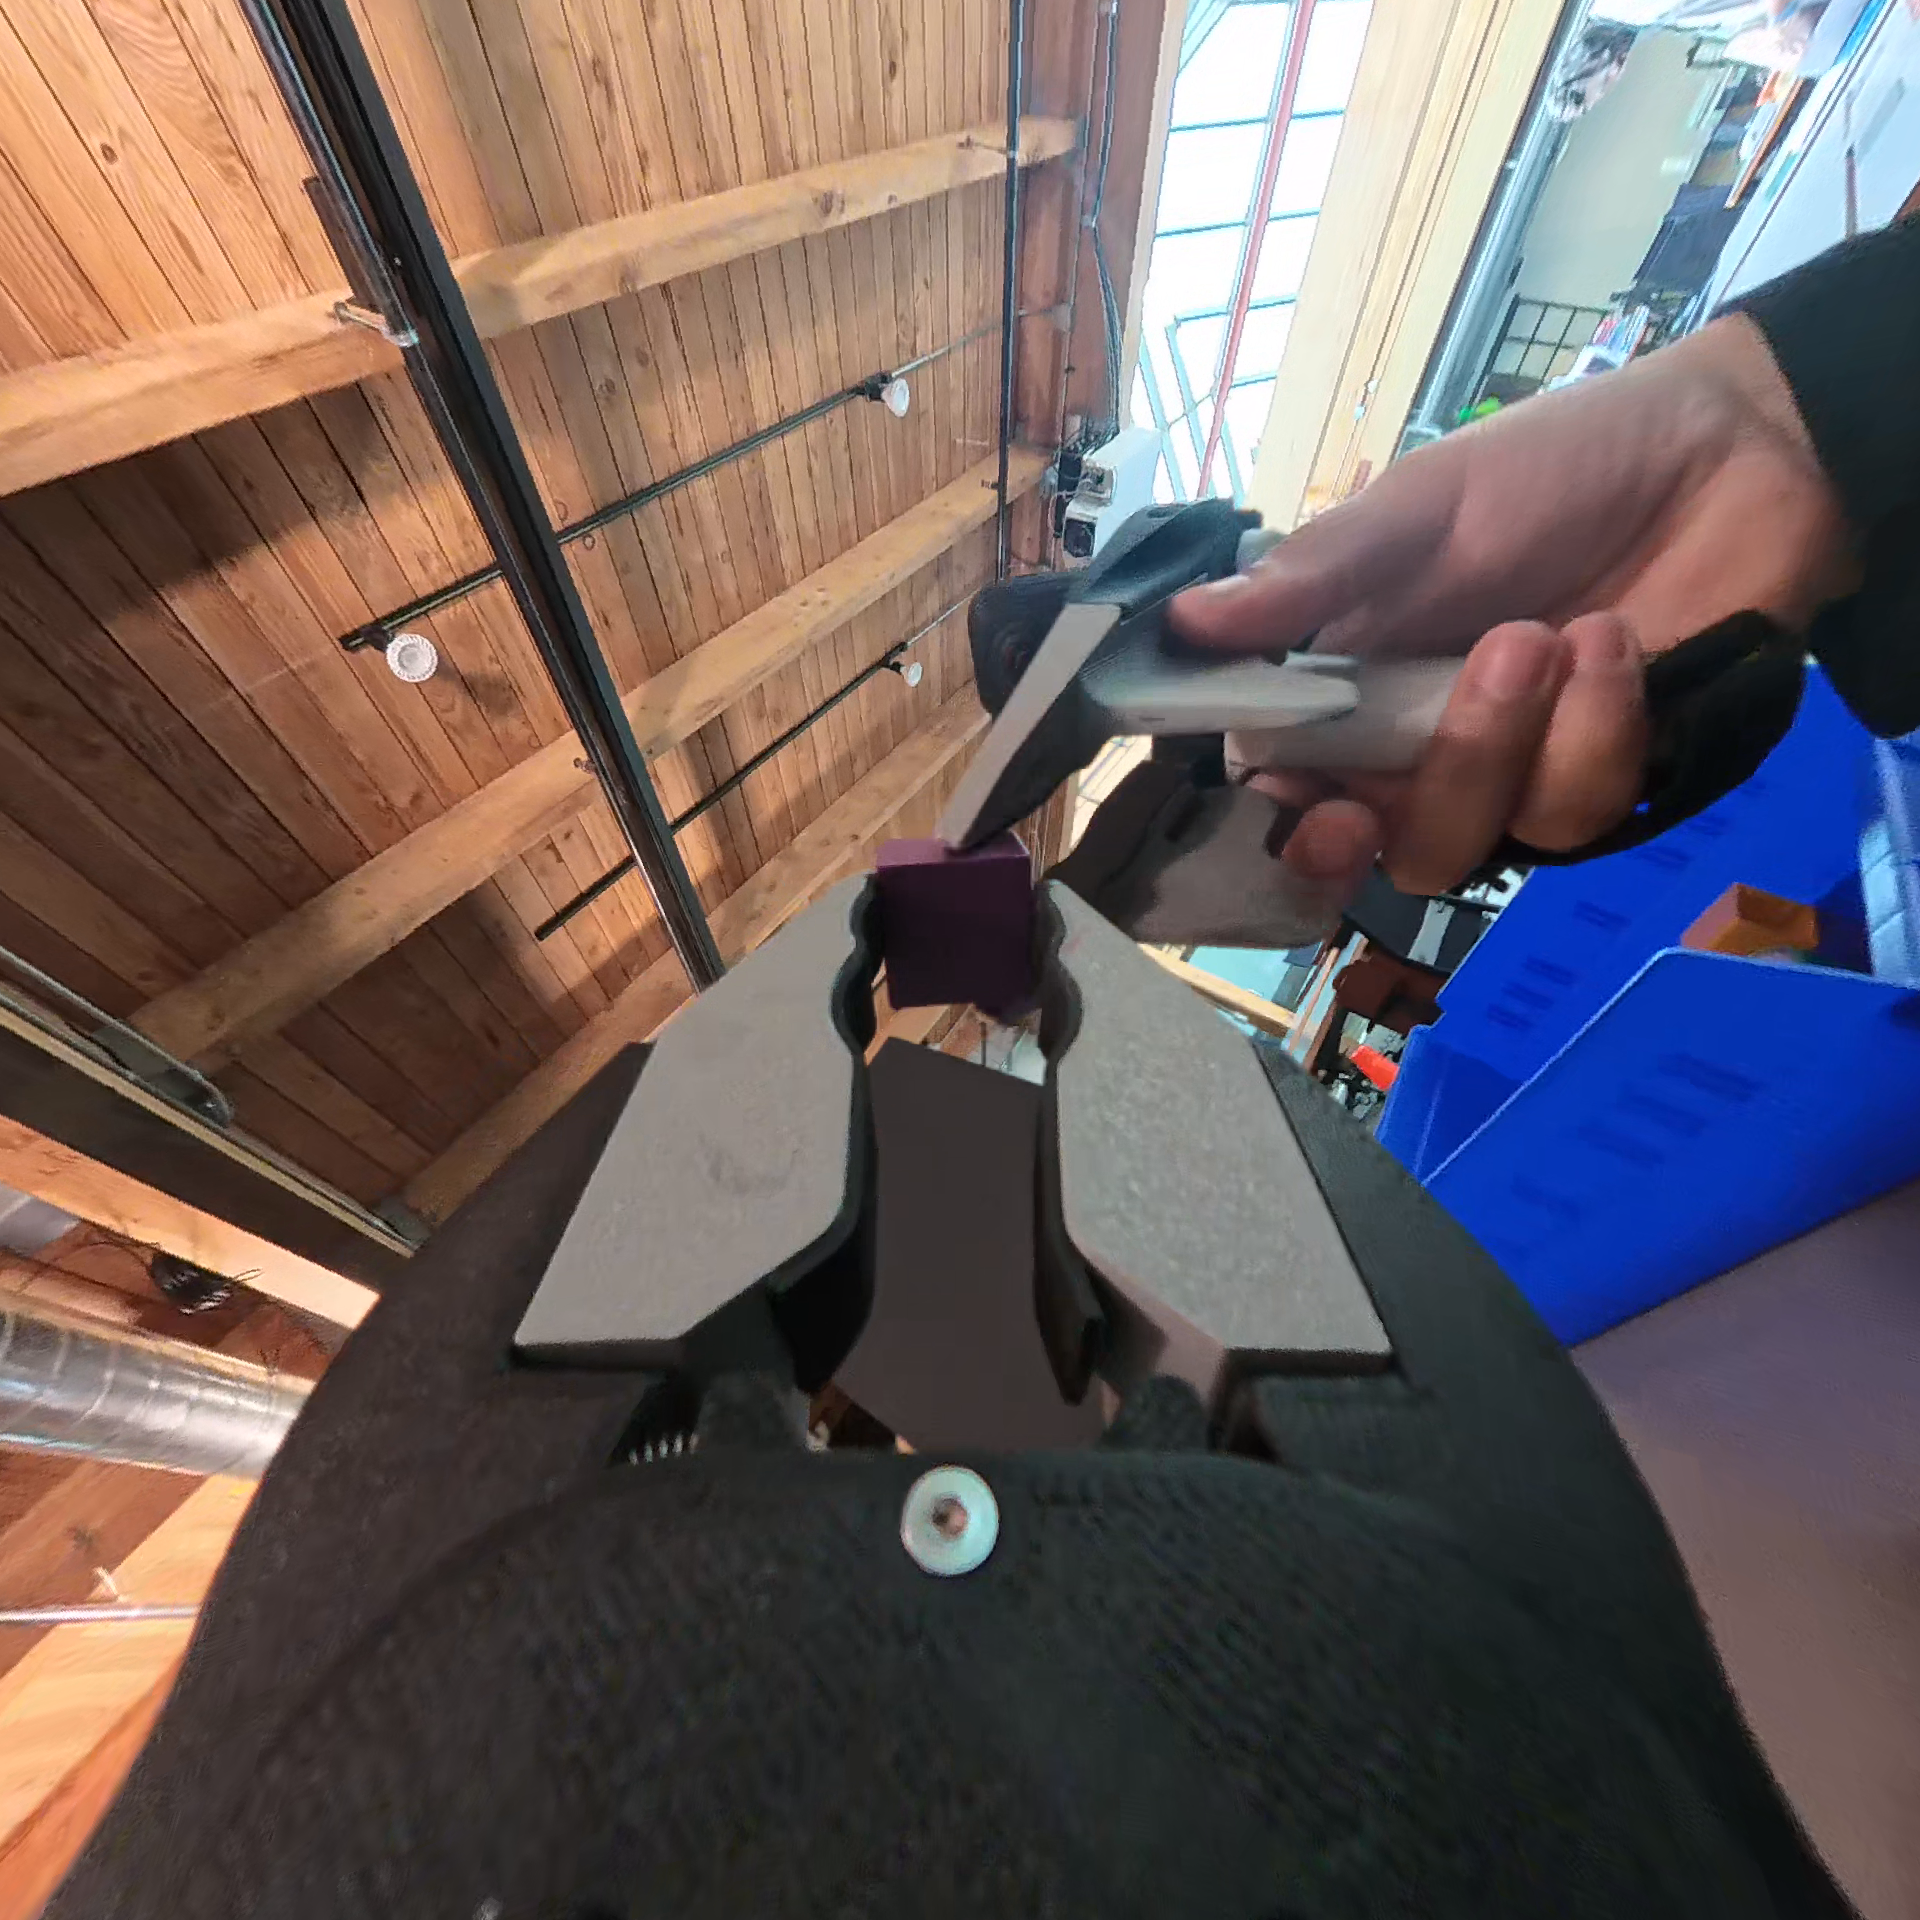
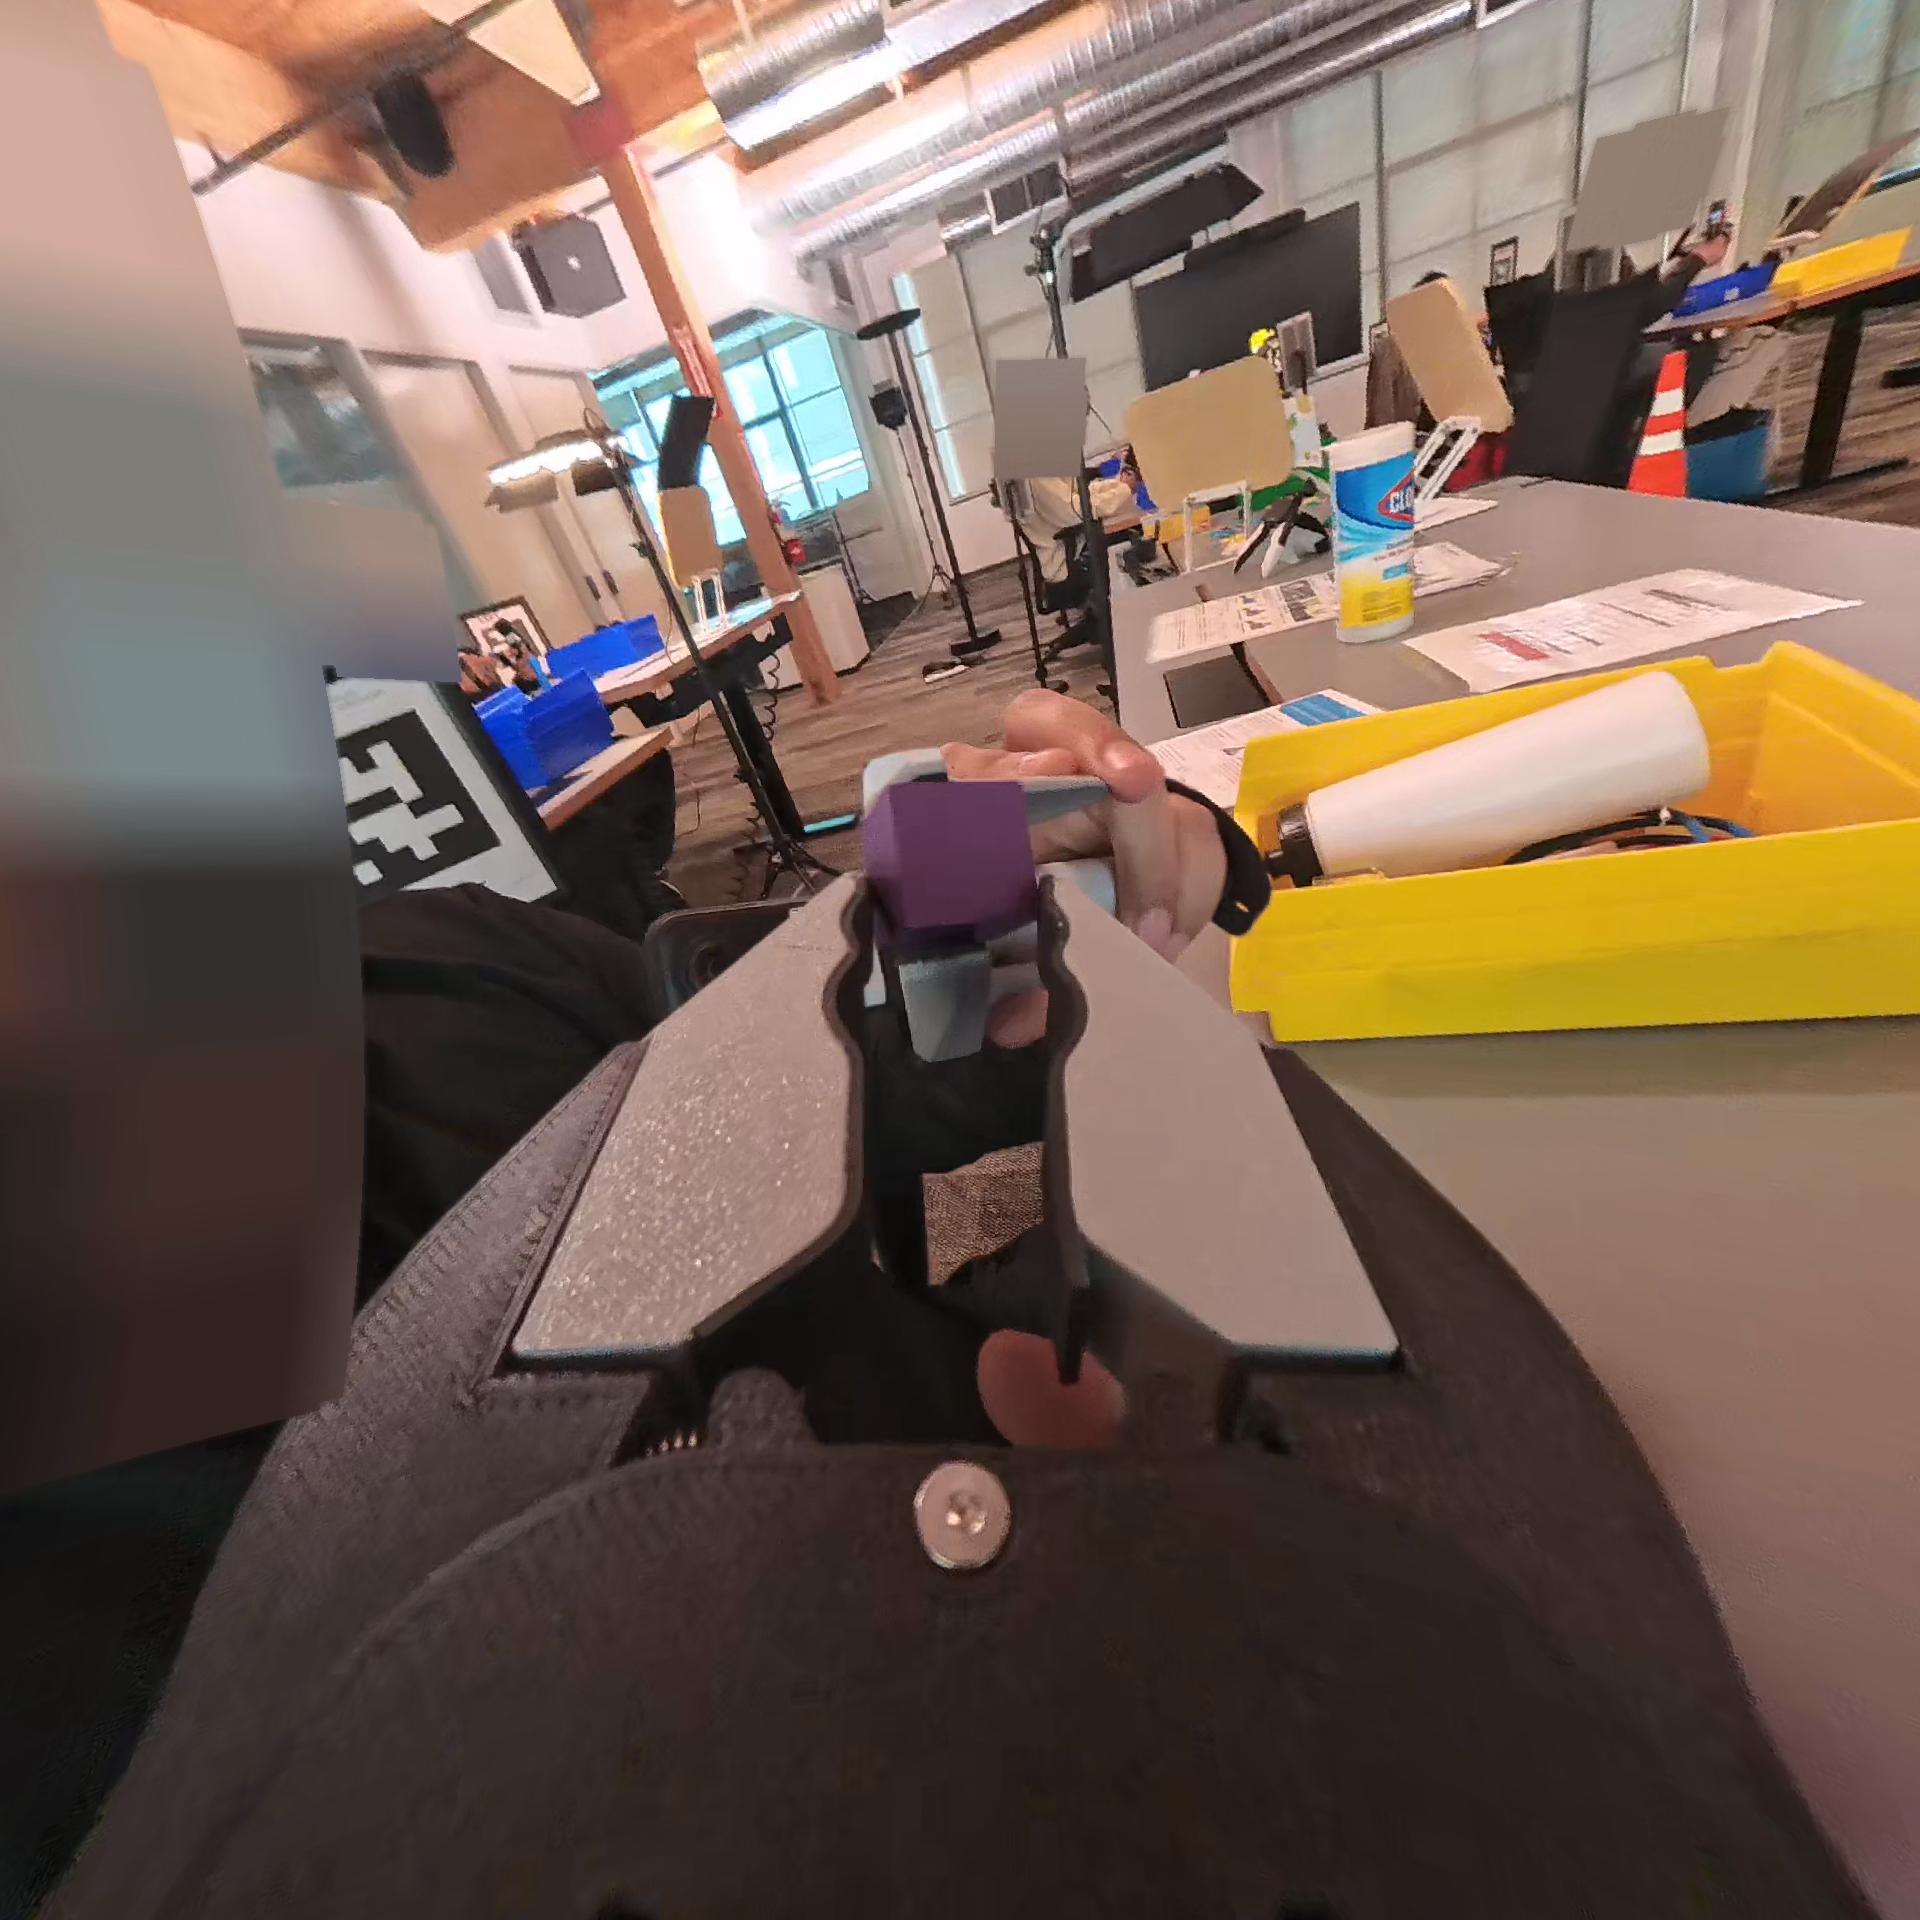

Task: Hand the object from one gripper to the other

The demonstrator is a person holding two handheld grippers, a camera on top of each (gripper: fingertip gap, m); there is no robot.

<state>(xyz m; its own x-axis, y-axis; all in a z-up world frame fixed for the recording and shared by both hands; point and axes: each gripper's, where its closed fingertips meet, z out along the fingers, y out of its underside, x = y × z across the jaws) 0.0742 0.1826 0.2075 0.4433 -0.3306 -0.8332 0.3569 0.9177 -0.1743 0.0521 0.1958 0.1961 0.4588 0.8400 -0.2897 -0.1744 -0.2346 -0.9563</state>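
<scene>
The purple cube (image 1: 958,940) sits in mid-air between the two tools, above the near edge of the grey desk (image 2: 1558,1195), right at the exchange point. In the left wrist view the left tool (image 1: 956,951) has its two tips pressed against the cube's opposite side faces, so it is closed on the cube and carries it. The right tool (image 1: 977,831) comes in from 1 o'clock, held by a hand (image 1: 1558,665); one grey finger tip touches the cube's top edge.

In the right wrist view the cube (image 2: 951,868) lies between the right tool's (image 2: 954,914) own tips, which flank it closely. Whether they already press on it I cannot tell; motion blur hides the contact. The left tool's grey fingers (image 2: 940,997) show just beneath the cube, at 6 o'clock from it.

The tools meet crosswise, probably so each pair of tips takes a different pair of faces and neither blocks the other. My reading: the handover is at mid-point, with the receiver closing and the giver not yet released.

At 3 o'clock on the desk, well apart, a yellow bin (image 2: 1558,935) holds a white bottle (image 2: 1496,790).
</scene>
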